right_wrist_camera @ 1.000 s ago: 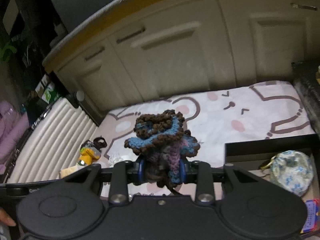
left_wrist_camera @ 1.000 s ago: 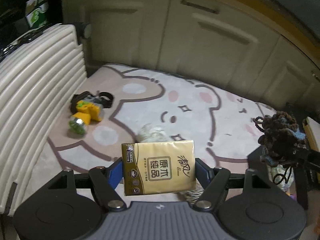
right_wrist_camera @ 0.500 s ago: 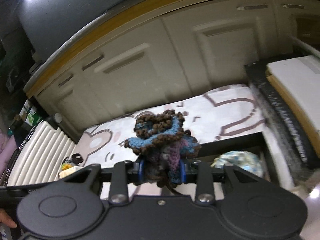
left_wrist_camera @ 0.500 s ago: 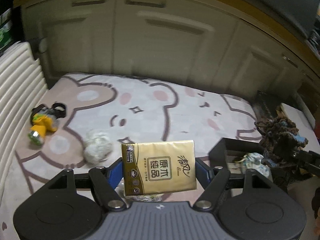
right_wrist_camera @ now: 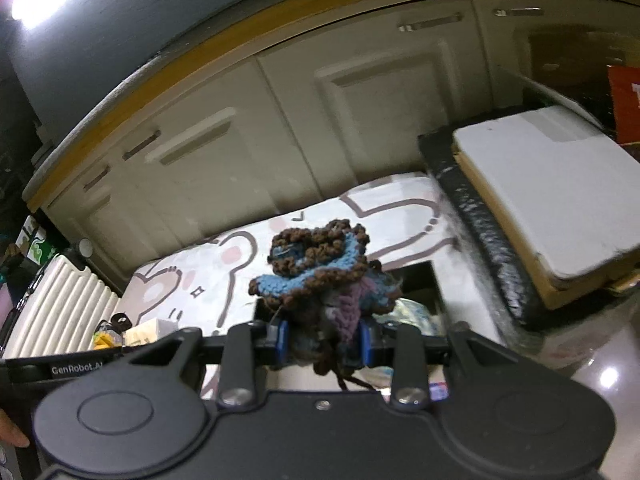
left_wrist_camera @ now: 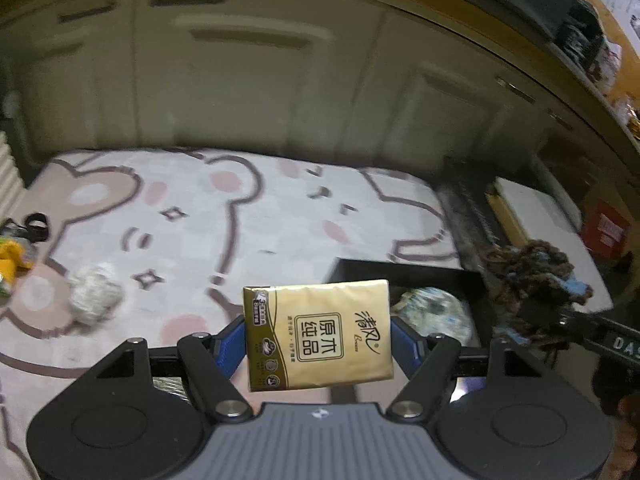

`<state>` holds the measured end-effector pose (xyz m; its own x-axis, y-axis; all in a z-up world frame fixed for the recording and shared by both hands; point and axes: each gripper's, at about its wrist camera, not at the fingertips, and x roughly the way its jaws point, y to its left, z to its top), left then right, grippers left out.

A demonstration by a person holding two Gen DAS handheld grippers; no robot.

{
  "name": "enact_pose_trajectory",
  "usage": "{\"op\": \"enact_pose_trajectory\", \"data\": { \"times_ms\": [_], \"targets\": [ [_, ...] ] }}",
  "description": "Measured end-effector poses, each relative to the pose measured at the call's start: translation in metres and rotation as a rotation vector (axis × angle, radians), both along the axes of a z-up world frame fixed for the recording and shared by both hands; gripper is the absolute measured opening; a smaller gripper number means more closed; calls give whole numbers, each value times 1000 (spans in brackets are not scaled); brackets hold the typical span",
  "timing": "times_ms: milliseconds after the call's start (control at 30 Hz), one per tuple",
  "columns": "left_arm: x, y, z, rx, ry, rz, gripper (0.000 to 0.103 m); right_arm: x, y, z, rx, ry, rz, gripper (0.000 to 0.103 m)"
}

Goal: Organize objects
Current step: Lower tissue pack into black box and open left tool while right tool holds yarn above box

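Note:
My left gripper (left_wrist_camera: 318, 338) is shut on a gold tissue pack (left_wrist_camera: 318, 334) and holds it upright above the bear-print mat (left_wrist_camera: 240, 216). My right gripper (right_wrist_camera: 322, 340) is shut on a brown, blue and purple crocheted piece (right_wrist_camera: 320, 268), which also shows at the right of the left wrist view (left_wrist_camera: 536, 280). Both hang over the near left part of a black box (left_wrist_camera: 404, 272) that holds a blue floral pouch (left_wrist_camera: 432, 312). The box shows in the right wrist view (right_wrist_camera: 412, 276) behind the crochet.
A white crumpled ball (left_wrist_camera: 94, 294) and a yellow toy (left_wrist_camera: 12, 256) lie on the mat at the left. Cream cabinets (left_wrist_camera: 248, 80) run along the back. A white ribbed suitcase (right_wrist_camera: 60, 308) stands at the left, a white slab (right_wrist_camera: 548, 196) on a dark stand at the right.
Both grippers have swung to the right with their loads. The black box and floral pouch now sit closer under them, and the yellow toy has slid to the left edge.

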<state>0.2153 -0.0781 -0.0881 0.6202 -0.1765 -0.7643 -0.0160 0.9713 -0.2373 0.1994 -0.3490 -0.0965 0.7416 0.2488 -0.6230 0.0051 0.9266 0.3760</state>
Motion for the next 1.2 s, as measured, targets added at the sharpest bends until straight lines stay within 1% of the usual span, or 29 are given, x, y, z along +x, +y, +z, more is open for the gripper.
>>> {"op": "enact_pose_trajectory", "data": {
  "times_ms": [167, 400, 500, 600, 667, 733, 800, 833, 867, 967, 1067, 1200],
  "targets": [
    [1, -28, -7, -37, 31, -64, 73, -3, -12, -3, 4, 6, -13, 34],
    [8, -55, -26, -66, 104, -111, 73, -2, -15, -9, 7, 22, 0, 34],
    [11, -62, -33, -81, 133, -119, 73, 0, -14, -10, 6, 27, 8, 34],
    [13, -65, -42, -60, 158, -110, 73, 2, -14, -12, 8, 33, 14, 34],
    [15, -65, -46, -60, 171, -101, 73, 3, -13, -14, 8, 36, 17, 34],
    [15, -64, -48, -60, 172, -107, 75, 4, -13, -15, 8, 39, 19, 34],
    [16, -66, -48, -59, 176, -124, 81, 4, -13, -15, 9, 41, 17, 34],
    [15, -65, -47, -60, 176, -125, 87, 5, -14, -16, 11, 42, 15, 34],
    [14, -64, -45, -62, 172, -122, 91, 5, -14, -16, 14, 44, 14, 34],
    [10, -58, -35, -69, 141, -114, 91, 8, -14, -18, 27, 51, 6, 34],
    [9, -50, -28, -55, 113, -90, 91, 12, -10, -21, 39, 61, 9, 34],
    [12, -35, -28, -28, 109, -55, 90, 25, 2, -31, 72, 87, 37, 34]
  ]
}}
